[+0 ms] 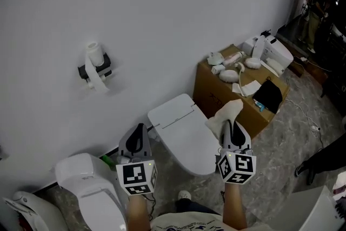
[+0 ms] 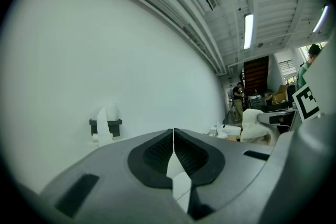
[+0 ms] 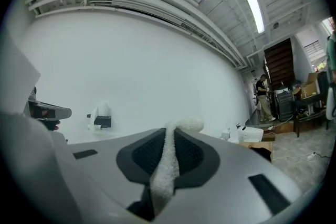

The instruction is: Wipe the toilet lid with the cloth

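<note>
**Cloth pinched in right hand-held gripper, lid not yet touched**

A white wall (image 1: 162, 19) is seen across most of the head view. Against its foot a toilet (image 1: 162, 116) is set, with its lid (image 1: 184, 140) closed and bare. A second toilet (image 1: 89, 186), also white and closed, is found at lower left. To the right of the first toilet a cardboard box (image 1: 213, 92) is placed, and small white items and a black thing (image 1: 268, 96) are carried on its top.

The left hand-held gripper (image 1: 139, 130) is held level, between the two toilets in the head view. In its own view (image 2: 173, 136) the jaws are seen pressed together at the tips, and nothing is gripped.

The right hand-held gripper (image 1: 229, 126) is held level beside it, off the right edge of the lid. Its jaws (image 3: 170, 136) are closed on the cloth (image 3: 167, 165), which is pinched between the pads, with a rounded end sticking out past the tips.

In the head view the white cloth (image 1: 228, 113) is seen raised in the air in front of the box, just beside the lid and clear of it.

A paper roll (image 1: 94, 57) is mounted on a black holder (image 1: 86, 70) on the wall, up and to the left of the toilet, with a strip hanging down.
</note>
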`<move>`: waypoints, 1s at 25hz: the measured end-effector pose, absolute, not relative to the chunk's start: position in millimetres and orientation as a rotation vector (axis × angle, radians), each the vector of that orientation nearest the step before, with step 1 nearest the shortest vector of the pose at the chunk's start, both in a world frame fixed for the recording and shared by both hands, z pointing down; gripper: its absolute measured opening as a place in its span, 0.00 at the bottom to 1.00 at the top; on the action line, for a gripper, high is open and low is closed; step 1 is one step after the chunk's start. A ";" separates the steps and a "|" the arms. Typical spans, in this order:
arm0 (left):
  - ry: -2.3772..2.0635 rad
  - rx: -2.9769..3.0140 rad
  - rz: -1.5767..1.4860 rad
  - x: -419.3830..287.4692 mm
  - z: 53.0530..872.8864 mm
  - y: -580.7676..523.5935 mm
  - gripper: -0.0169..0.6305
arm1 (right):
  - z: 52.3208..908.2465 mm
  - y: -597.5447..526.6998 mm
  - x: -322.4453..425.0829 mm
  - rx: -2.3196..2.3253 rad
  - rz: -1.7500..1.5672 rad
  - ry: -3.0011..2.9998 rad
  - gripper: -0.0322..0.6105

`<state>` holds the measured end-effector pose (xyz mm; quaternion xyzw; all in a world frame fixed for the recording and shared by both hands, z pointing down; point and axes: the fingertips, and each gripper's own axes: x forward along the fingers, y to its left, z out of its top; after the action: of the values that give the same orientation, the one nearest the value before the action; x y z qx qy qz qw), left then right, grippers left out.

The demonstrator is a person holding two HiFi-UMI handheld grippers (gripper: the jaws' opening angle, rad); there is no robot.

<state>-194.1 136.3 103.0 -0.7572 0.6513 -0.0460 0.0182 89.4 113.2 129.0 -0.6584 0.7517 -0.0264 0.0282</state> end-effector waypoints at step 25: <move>2.019 -2.476 -0.292 -181.8 169.3 -36.1 0.04 | 197.0 -49.9 88.2 -2.100 -0.255 2.352 0.11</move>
<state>-181.8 -36.1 169.3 -0.7713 0.6290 -0.0910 -0.0331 88.2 -49.9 197.0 -0.6638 0.7435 -0.0806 -0.0107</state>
